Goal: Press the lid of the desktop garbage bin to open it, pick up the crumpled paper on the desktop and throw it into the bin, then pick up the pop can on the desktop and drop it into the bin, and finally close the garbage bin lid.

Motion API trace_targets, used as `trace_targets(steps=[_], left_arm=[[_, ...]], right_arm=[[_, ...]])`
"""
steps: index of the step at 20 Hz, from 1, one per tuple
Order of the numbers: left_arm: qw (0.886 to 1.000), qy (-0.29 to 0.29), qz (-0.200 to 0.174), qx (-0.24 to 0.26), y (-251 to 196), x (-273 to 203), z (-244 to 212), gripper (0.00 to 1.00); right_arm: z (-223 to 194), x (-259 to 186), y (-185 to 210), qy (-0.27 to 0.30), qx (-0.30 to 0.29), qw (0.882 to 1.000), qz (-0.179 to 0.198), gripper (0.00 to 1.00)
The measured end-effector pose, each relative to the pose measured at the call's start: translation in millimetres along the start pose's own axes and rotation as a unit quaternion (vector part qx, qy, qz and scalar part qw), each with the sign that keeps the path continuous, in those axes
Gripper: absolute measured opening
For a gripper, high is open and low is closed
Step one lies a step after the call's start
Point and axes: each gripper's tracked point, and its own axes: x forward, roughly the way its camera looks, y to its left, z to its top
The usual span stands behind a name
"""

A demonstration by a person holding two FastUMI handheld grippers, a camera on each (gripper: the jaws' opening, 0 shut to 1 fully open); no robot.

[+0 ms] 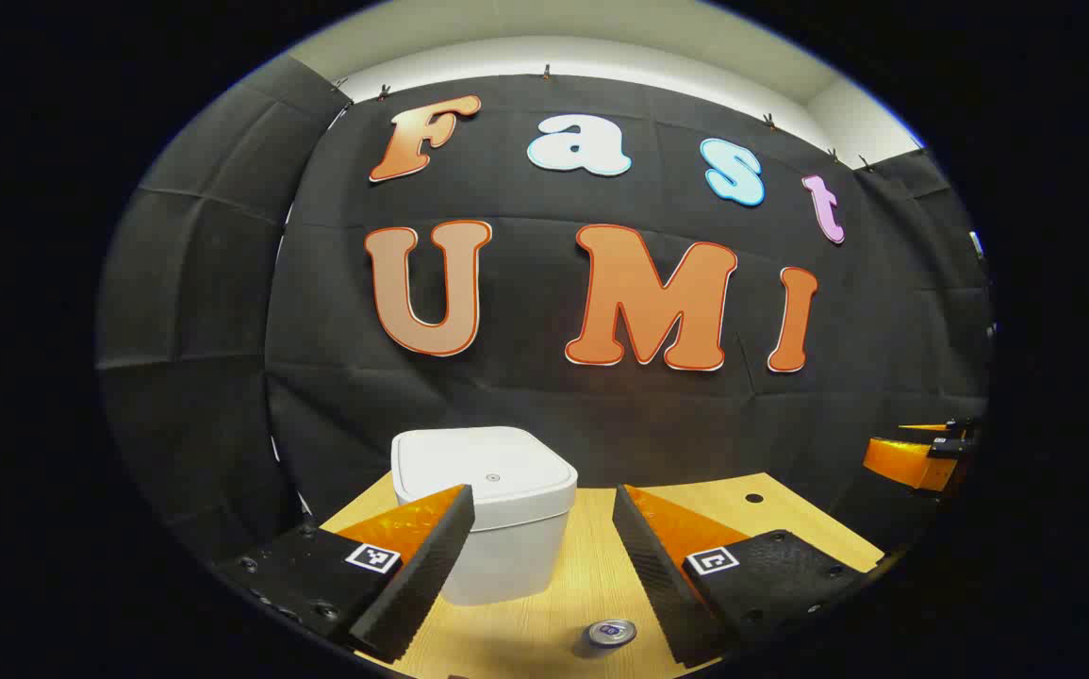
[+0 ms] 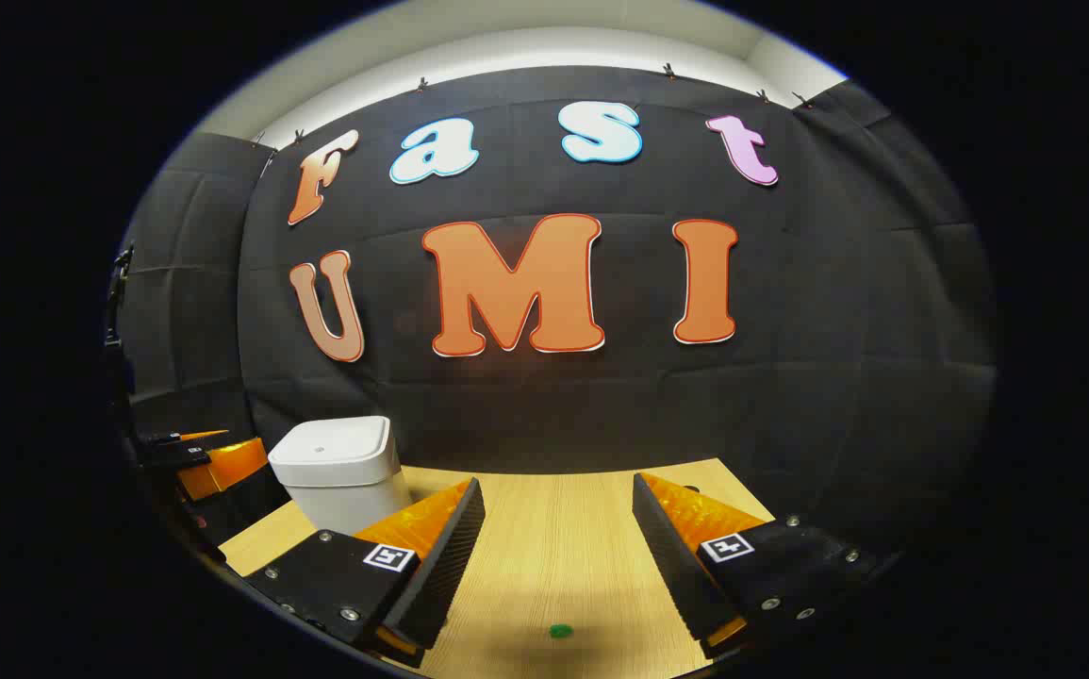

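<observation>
A white square garbage bin (image 1: 497, 514) stands on the wooden desktop with its lid down, partly behind the left finger of my left gripper (image 1: 544, 509). That gripper is open and holds nothing. A pop can (image 1: 611, 633) stands below it between the fingers, seen from the top. In the right gripper view the bin (image 2: 341, 471) stands at the left, and my right gripper (image 2: 558, 500) is open over bare wood. A small green crumpled paper (image 2: 560, 631) lies between and below its fingers.
The wooden desktop (image 2: 563, 538) ends at the black cloth wall behind. The right gripper (image 1: 921, 457) shows at the far right of the left gripper view; the left gripper (image 2: 200, 462) shows at the far left of the right gripper view. A small dark hole (image 1: 753, 497) marks the desktop.
</observation>
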Motion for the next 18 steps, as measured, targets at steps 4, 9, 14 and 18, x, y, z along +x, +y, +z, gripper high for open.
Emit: trace_targets(steps=[4, 9, 14, 18], left_arm=[[1.0, -0.001, -0.002, 0.002, 1.6, 0.8, 1.3, 0.94], [1.0, 0.002, 0.0, -0.003, 7.3, 1.8, 0.1, 0.94], [1.0, 0.002, 0.005, 0.005, 14.3, -0.6, -0.1, 0.94], [1.0, 0.002, 0.002, 0.0, 15.6, -2.0, 0.8, 0.94]], right_arm=[[1.4, 0.8, -0.2, 0.0, 0.001, 1.0, -0.001, 0.94], [1.7, 1.9, 3.1, 0.0, -0.002, 1.0, -0.002, 0.94], [3.1, 1.1, 6.3, -0.001, 0.0, 1.0, -0.003, 0.94], [4.4, 1.5, 9.6, -0.003, -0.003, 1.0, -0.002, 0.94]])
